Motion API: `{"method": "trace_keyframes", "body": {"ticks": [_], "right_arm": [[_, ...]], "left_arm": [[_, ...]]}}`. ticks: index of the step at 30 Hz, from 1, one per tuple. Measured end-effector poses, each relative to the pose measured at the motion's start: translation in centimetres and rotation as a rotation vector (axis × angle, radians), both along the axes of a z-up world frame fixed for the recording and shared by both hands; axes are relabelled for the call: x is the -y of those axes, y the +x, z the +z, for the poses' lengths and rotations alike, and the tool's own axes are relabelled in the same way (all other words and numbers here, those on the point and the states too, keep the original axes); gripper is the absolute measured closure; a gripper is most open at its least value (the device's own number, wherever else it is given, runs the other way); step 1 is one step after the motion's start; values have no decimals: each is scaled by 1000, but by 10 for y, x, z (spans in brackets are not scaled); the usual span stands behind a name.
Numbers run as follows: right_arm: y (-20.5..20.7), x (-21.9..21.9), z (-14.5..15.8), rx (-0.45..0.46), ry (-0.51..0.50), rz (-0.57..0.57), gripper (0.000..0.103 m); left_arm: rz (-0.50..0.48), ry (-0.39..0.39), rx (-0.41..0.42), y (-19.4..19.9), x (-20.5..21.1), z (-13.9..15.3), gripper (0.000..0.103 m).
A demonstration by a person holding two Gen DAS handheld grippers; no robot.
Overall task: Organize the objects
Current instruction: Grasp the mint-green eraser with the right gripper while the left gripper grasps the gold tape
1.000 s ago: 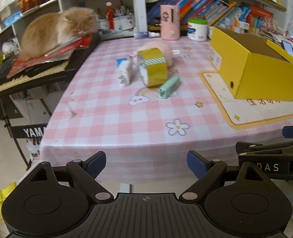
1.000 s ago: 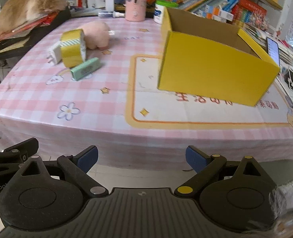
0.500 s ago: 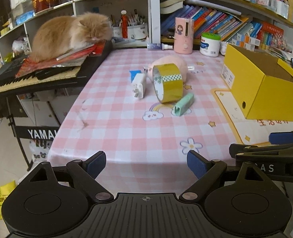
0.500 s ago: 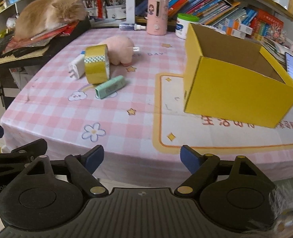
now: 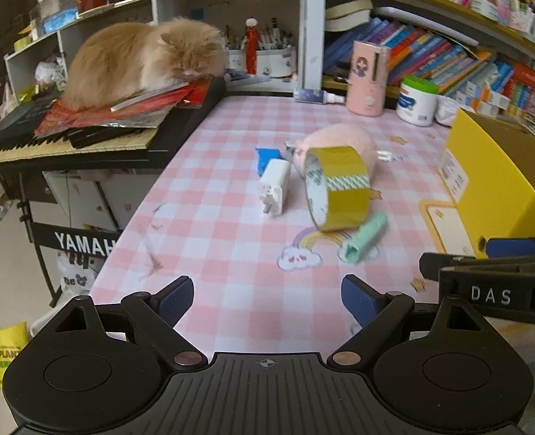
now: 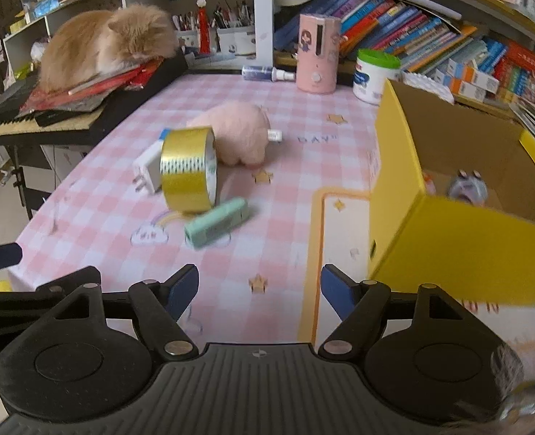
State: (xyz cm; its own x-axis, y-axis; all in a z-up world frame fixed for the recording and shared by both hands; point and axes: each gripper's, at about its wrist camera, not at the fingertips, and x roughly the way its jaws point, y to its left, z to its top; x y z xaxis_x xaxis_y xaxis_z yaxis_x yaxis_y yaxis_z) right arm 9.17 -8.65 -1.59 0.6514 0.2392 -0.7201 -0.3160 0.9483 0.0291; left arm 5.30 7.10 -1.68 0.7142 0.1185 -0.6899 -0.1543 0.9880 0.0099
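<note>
On the pink checked tablecloth [image 5: 213,246] a yellow tape roll [image 5: 338,187] stands on edge. A white charger plug [image 5: 275,186] lies to its left, a mint green stapler [image 5: 364,238] to its front right, a pink plush toy [image 5: 340,141] behind. The same roll [image 6: 189,170], plug [image 6: 147,170], stapler [image 6: 216,226] and plush [image 6: 234,132] show in the right wrist view. An open yellow box [image 6: 459,195] at the right holds small items. My left gripper [image 5: 267,299] and right gripper [image 6: 260,288] are both open and empty, over the table's near edge.
An orange cat [image 5: 140,58] lies on papers on a keyboard [image 5: 60,141] at the table's left. A pink canister [image 5: 367,78], a white jar [image 5: 416,99] and bookshelves [image 5: 448,54] stand behind. The right gripper's body [image 5: 492,286] is close on the left gripper's right.
Both grippers have moved up and forward toward the table, so the objects look nearer. The box's inside has come into the right wrist view. Both stay open.
</note>
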Motion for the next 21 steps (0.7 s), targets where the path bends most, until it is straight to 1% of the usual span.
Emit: {"method": "trace_keyframes", "body": {"ticks": [6, 9, 11, 14, 18, 21], "right_arm": [[34, -14, -10, -51, 0, 85, 30], [48, -25, -19, -83, -16, 157, 27], [55, -33, -25, -97, -32, 213, 25], [63, -40, -31, -84, -53, 285, 25], [72, -46, -37, -45, -84, 353, 24], [79, -47, -43, -42, -89, 394, 24]], "left_arm": [[99, -10, 0, 20, -14, 1, 12], [146, -22, 0, 28, -22, 2, 12], [161, -40, 5, 33, -24, 3, 12], [140, -76, 30, 39, -23, 7, 12], [72, -70, 56, 51, -13, 13, 12], [48, -83, 69, 62, -8, 17, 12]]}}
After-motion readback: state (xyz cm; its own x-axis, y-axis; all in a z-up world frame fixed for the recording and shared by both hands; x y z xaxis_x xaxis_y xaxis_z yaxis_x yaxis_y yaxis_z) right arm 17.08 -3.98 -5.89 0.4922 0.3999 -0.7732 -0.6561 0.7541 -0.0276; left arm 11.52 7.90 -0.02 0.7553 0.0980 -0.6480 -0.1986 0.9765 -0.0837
